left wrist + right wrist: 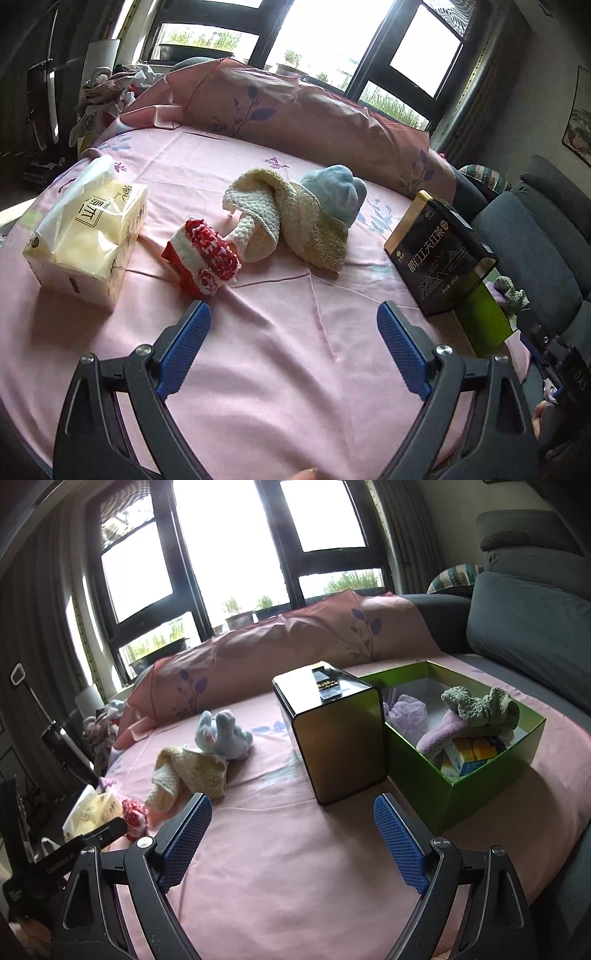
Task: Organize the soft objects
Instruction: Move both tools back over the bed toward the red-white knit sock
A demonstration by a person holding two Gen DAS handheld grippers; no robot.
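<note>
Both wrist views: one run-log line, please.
left gripper open, empty | right gripper open, empty | cream towel on bed | green box part-filled

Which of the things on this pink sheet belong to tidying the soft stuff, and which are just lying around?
Part of the job:
- cream knitted cloth
- blue plush toy
- red and white knitted piece
- green box, already holding a green knitted piece and a purple sock

Lying about:
- tissue pack
- black tea tin
- pink pillow
</note>
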